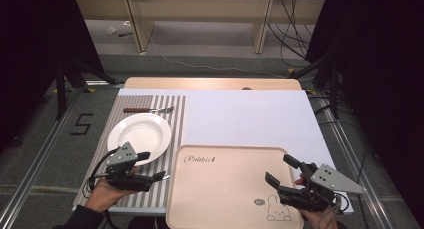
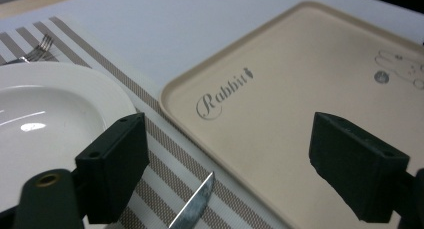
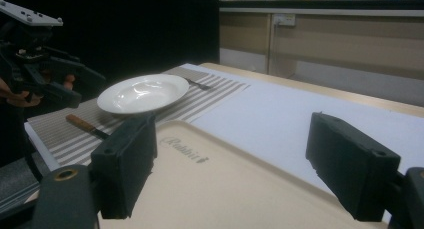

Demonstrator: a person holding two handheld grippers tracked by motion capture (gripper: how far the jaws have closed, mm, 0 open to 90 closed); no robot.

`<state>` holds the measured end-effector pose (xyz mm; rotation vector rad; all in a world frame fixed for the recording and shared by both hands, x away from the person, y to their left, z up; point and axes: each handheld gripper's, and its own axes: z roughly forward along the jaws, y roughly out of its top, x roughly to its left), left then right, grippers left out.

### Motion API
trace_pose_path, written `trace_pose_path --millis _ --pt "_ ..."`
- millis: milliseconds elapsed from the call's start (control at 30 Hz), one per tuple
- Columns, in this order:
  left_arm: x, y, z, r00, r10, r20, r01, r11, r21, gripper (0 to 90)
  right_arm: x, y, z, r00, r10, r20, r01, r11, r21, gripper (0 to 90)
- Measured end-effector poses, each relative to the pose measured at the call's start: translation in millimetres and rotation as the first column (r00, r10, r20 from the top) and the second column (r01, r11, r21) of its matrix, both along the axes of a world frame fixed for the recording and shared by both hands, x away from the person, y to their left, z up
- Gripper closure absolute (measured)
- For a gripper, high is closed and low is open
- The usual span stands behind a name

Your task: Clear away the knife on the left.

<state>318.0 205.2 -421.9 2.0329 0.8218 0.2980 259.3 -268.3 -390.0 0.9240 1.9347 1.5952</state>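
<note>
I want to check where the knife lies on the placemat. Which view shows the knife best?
The right gripper view: the knife shows its brown handle lying on the striped placemat near the plate. The left gripper view catches just its blade tip; the high view glimpses the tip beside the left gripper.

A placemat (image 1: pixel 131 154) lies along the left side of the bench (image 1: pixel 250 114). On it a plate (image 1: pixel 139 133) sits left of centre in the frame, with a fork (image 1: pixel 148 110) just behind it, toward the top of the frame. A knife (image 1: pixel 161 177) lies on the placemat in front of the plate, toward the bottom. Just right of the placemat, a tray (image 1: pixel 225 189) takes the lower middle of the frame.
</note>
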Motion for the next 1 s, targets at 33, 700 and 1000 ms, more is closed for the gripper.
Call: trace_pose_path --millis 33,700,1000 --pt "0.0 0.7 -1.7 0.9999 -0.008 -0.011 0.009 0.9996 0.025 16.0 0.0 0.0 0.0 1.0000 0.000 0.000 0.000 1.0000 0.000 21.5" --pt "1.5 24.8 -24.3 0.9901 0.035 -0.136 0.016 0.9347 0.355 21.0 0.2 0.7 -0.4 1.0000 0.006 -0.005 -0.006 1.0000 -0.006 21.5" --pt "6.3 30.4 -34.1 0.9832 0.073 -0.167 0.011 0.8909 0.454 24.7 0.2 0.9 -0.5 0.9999 0.007 -0.008 -0.007 1.0000 -0.006 21.5"
